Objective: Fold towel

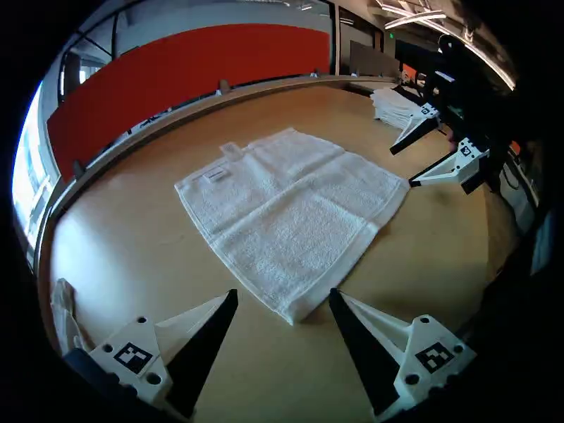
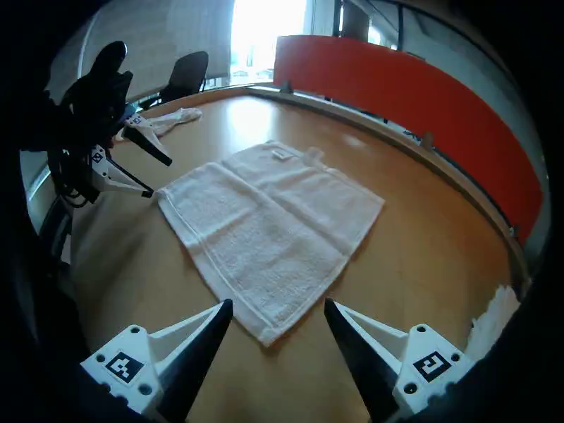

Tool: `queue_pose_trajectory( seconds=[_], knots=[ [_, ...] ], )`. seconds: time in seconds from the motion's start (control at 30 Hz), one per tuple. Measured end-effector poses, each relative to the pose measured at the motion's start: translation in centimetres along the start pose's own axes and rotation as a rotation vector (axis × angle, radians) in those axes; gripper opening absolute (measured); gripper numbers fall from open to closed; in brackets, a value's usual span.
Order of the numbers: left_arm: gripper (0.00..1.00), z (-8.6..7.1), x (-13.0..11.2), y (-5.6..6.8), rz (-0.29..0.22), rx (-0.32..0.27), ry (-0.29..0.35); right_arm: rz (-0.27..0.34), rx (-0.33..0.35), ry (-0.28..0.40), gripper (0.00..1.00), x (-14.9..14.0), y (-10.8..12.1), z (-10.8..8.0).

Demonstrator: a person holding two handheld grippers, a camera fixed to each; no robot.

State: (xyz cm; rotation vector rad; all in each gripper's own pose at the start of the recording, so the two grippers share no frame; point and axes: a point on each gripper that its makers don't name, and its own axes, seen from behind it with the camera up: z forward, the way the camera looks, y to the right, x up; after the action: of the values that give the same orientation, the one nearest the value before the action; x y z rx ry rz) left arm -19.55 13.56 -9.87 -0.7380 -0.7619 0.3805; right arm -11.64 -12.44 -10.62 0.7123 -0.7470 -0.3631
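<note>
Table (image 1: 423,282): a wide wooden top carried everything and left me room to fold.
Towel (image 1: 289,204): white, it lay spread flat mid-table, so I judged that no fold had been made.
Folded stack (image 1: 393,106): white towels sat piled near the far edge, well apart. I took that as the spot for finished ones.
Left gripper (image 1: 282,292): its jaws stood wide apart and held nothing, straddling one towel corner, ready to pinch.
Right gripper (image 2: 277,302): its jaws were equally wide and empty at the neighbouring corner, so I could lift one edge evenly.
Tag (image 1: 217,173): a small label lay face up by the far side.
</note>
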Motion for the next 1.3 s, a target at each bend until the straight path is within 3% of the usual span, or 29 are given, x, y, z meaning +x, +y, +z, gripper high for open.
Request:
queue_pose_trajectory(
  seconds=[0.4,0.7,0.97,1.2,1.3],
  knots=[
    [0.96,1.3,-1.7,0.8,0.003,-0.017,-0.077,0.006,0.024,-0.057,1.0,-2.2,0.0,0.6],
    [0.96,1.7,-1.7,1.0,-0.013,-0.032,-0.093,0.023,0.045,-0.067,0.96,-2.7,0.0,0.8],
    [0.96,1.7,-1.7,1.0,-0.011,-0.032,-0.09,0.03,0.065,-0.065,0.88,-2.9,0.0,0.8],
    [0.94,1.7,-1.8,1.1,-0.017,-0.026,-0.092,0.022,0.075,-0.068,0.71,-2.8,-0.2,0.8],
    [0.89,1.7,-1.8,1.3,-0.018,-0.026,-0.094,0.02,0.078,-0.067,0.65,-2.7,-0.4,0.8]
  ],
)
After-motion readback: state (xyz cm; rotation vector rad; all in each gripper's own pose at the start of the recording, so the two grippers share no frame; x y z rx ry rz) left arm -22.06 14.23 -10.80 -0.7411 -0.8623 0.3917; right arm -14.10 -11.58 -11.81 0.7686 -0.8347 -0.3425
